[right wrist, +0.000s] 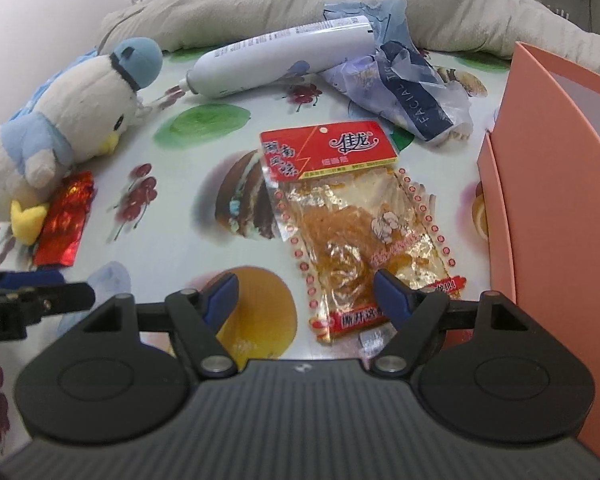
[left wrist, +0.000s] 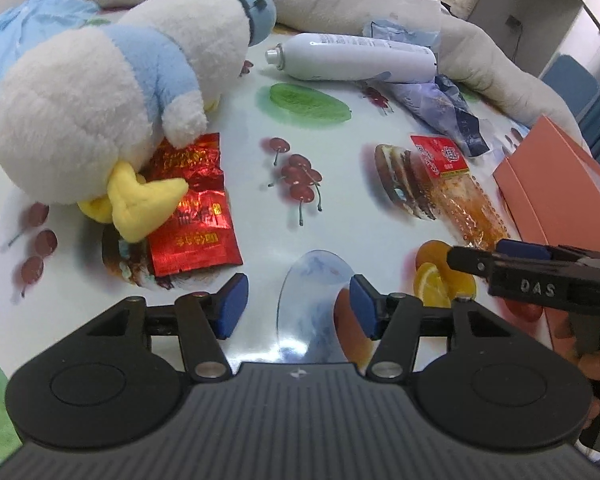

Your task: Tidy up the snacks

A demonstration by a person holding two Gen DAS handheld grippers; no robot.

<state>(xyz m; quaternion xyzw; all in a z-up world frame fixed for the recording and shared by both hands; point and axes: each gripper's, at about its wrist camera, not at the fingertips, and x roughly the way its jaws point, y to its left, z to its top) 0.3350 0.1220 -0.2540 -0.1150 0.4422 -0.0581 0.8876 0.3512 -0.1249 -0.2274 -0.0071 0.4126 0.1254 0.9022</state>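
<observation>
A fruit-printed tablecloth (right wrist: 204,92) carries everything, with a rumpled grey blanket (right wrist: 260,4) along its far edge and a salmon-pink box (right wrist: 556,184) standing at the right. A white and blue plush duck (left wrist: 100,92) lies partly on a red foil snack packet (left wrist: 196,216), a white spray can (left wrist: 356,60) lies on its side beside a crumpled tissue wrapper (right wrist: 412,96), and a clear snack pouch with a red header (right wrist: 352,216) lies flat just left of the box. The right gripper (right wrist: 306,294) stands open over the pouch's near end, its right pad over the film though I cannot tell if it touches, and the left gripper (left wrist: 298,308) is open and empty above the cloth

Two snack packets lie here: one red foil packet (left wrist: 194,208) and one clear packet with a red header (right wrist: 352,216). One plush duck (left wrist: 100,112), one white spray can (left wrist: 352,58), one crumpled tissue wrapper (right wrist: 404,92), one pink box (right wrist: 556,184).
</observation>
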